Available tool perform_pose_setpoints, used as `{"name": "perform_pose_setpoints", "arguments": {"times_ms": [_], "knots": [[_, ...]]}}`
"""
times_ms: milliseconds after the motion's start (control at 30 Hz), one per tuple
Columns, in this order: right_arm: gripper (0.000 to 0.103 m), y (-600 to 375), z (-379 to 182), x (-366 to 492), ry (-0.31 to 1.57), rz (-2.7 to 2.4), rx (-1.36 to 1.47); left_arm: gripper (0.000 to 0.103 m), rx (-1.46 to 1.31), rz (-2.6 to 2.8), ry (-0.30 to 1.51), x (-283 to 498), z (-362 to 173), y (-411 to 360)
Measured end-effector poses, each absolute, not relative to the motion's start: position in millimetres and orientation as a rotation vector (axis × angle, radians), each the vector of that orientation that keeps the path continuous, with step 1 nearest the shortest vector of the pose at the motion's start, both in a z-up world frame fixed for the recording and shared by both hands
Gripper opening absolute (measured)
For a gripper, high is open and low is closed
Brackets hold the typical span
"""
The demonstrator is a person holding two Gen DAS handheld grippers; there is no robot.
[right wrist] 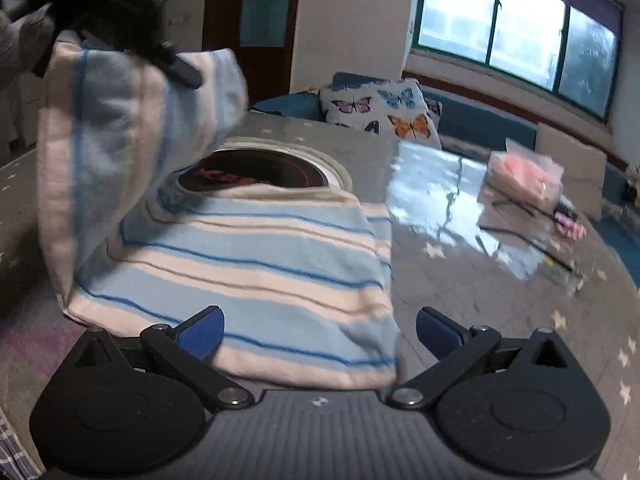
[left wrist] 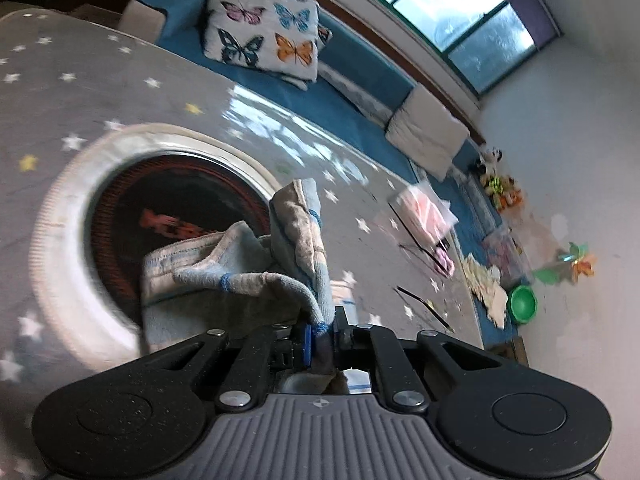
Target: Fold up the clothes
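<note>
left gripper point(left wrist: 320, 338) pinched tight on striped garment point(right wrist: 256, 264) edge, lifted fold, right gripper point(right wrist: 320, 334) jaws wide apart, gripping nothing, above cloth on table point(right wrist: 460, 300)

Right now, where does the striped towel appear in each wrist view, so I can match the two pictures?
Left wrist view: the striped towel is bunched at lower centre, pinched in the left gripper.
Right wrist view: the striped towel fills centre-left, one end lifted at upper left; the right gripper is open.
Shared landmark: the butterfly cushion.
</note>
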State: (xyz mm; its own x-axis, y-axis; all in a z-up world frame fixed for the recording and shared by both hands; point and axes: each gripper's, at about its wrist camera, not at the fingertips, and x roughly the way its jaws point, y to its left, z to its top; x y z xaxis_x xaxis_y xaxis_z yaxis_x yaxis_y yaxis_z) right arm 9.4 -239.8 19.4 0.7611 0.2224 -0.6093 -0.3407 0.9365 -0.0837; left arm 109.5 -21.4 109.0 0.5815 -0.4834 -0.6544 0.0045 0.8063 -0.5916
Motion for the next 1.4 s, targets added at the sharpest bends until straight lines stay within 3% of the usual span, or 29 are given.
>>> {"name": "perform_pose_setpoints", "arguments": {"times_ms": [333, 433, 600, 867, 1167, 1400], "knots": [[0.103, -270, 7, 13, 0.657, 0.307, -0.12, 0.014, -0.531, -0.314, 1.054, 138, 71, -100], [0.103, -278, 7, 12, 0.658, 0.304, -0.103, 0.022, -0.523, -0.34, 1.071, 141, 63, -109], [0.103, -290, 9, 11, 0.658, 0.298, -0.082, 0.046, -0.497, -0.356, 1.055, 136, 67, -107], [0.103, -309, 29, 7, 0.623, 0.253, -0.061, 0.066, -0.448, -0.284, 1.013, 119, 72, -61], [0.103, -308, 63, 15, 0.528, 0.245, -0.051, 0.078, -0.229, -0.132, 0.955, 91, 63, -21], [0.103, -279, 51, 55, 0.587, 0.269, -0.109, 0.084, -0.197, -0.114, 0.961, 77, 48, -14]]}}
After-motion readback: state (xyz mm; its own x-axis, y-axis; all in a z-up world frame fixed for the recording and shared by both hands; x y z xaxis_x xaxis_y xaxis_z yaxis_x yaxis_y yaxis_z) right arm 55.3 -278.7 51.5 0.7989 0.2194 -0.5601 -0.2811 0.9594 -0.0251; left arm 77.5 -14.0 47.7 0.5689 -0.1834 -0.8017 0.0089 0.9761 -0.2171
